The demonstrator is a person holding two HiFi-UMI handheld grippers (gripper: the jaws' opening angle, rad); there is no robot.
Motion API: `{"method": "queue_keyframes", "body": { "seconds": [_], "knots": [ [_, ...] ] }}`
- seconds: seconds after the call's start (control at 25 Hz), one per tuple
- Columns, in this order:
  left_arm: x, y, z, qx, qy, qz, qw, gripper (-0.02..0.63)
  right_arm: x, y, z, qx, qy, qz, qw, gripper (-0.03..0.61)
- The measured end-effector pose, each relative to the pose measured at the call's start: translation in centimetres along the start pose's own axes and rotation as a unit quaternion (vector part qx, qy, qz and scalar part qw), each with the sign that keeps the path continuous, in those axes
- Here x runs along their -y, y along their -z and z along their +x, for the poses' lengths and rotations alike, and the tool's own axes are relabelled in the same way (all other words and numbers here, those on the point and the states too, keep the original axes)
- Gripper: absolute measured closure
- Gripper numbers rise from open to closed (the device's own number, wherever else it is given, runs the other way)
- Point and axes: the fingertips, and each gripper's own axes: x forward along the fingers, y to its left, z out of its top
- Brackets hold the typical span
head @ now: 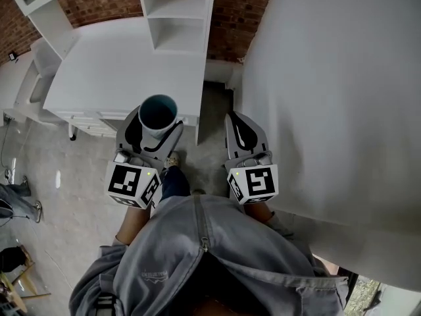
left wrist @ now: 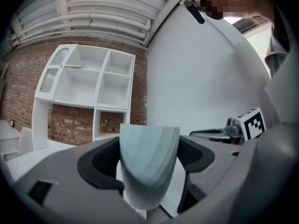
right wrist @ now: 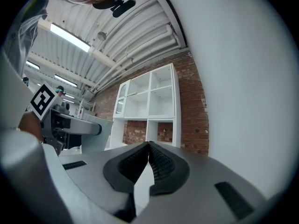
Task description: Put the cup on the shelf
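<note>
A pale blue-green cup [head: 158, 114] stands upright between the jaws of my left gripper [head: 152, 127], which is shut on it, in front of the person's body. In the left gripper view the cup [left wrist: 148, 164] fills the gap between the dark pads [left wrist: 100, 164]. My right gripper [head: 241, 131] hangs beside it, shut, its pads [right wrist: 154, 162] touching with nothing between them. The white shelf unit [head: 176, 12] stands against the brick wall ahead; its open compartments [left wrist: 84, 85] show in the left gripper view and the shelf unit [right wrist: 152, 99] in the right gripper view.
A white table [head: 125, 68] lies just ahead of the grippers, below the shelf. A large white panel [head: 335, 97] rises close on the right. A narrow strip of grey floor [head: 214, 120] runs between table and panel. Someone's feet [head: 16, 199] show at far left.
</note>
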Motion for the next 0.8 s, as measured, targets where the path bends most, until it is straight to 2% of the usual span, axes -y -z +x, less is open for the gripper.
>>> {"method": "queue_keyframes", "body": {
  "seconds": [0.44,0.8],
  "knots": [
    [-8.5,-0.9,7.0,0.017,0.0,-0.004,0.9998,0.236,0.8,-0.5,10.3,-0.001,0.021,-0.023,1.0,0.551],
    [-16.4,-1.5,13.1,0.015,0.009,-0.008,0.9998,0.236,1.2,-0.6,20.0,-0.007,0.03,-0.032,0.999,0.551]
  ]
}}
